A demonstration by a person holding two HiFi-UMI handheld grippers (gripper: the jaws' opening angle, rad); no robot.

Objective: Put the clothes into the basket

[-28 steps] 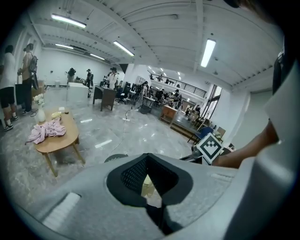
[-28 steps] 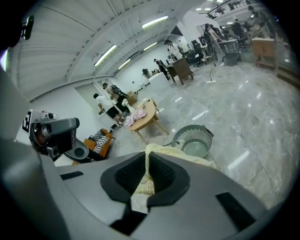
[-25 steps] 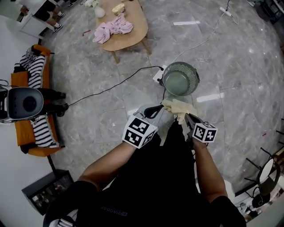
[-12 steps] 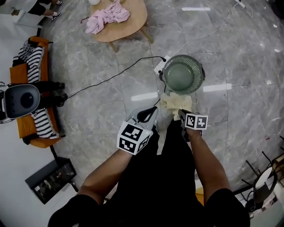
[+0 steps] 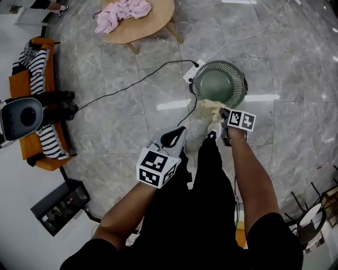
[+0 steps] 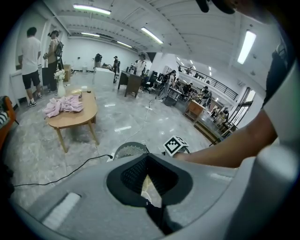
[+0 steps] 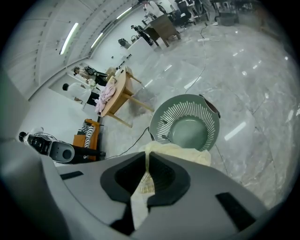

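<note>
On a grey marble floor, we see the right gripper (image 5: 221, 116) clamped on a cream cloth (image 5: 209, 108), which it holds at the near rim of the green slatted basket (image 5: 240, 79). In the right gripper view, the jaws of that gripper (image 7: 147, 177) are pressed together on a fold of the cloth (image 7: 180, 152). The rest of the fabric is bunched just ahead of them and covers the near edge of the basket (image 7: 161, 117). We cannot tell whether the cloth touches the rim. A narrow tail of it hangs below the jaws, and the basket's bowl is bare. The left gripper (image 5: 177, 136) hangs lower and to the left, apart from both cloth and basket. In the left gripper view its jaws (image 6: 149, 180) are drawn together with nothing gripped. A thin pale sliver shows through the slit between them, and we make out the right gripper's marker cube (image 6: 175, 145) beyond. A black cable (image 5: 132, 84) runs across the floor to a white power strip (image 5: 190, 78) just beside the basket. Well away, at the top of the head view, a pink garment (image 5: 122, 8) lies heaped on a wooden table (image 5: 153, 23). A striped garment (image 5: 37, 60) is draped over an orange seat (image 5: 21, 84) at the left edge.
</note>
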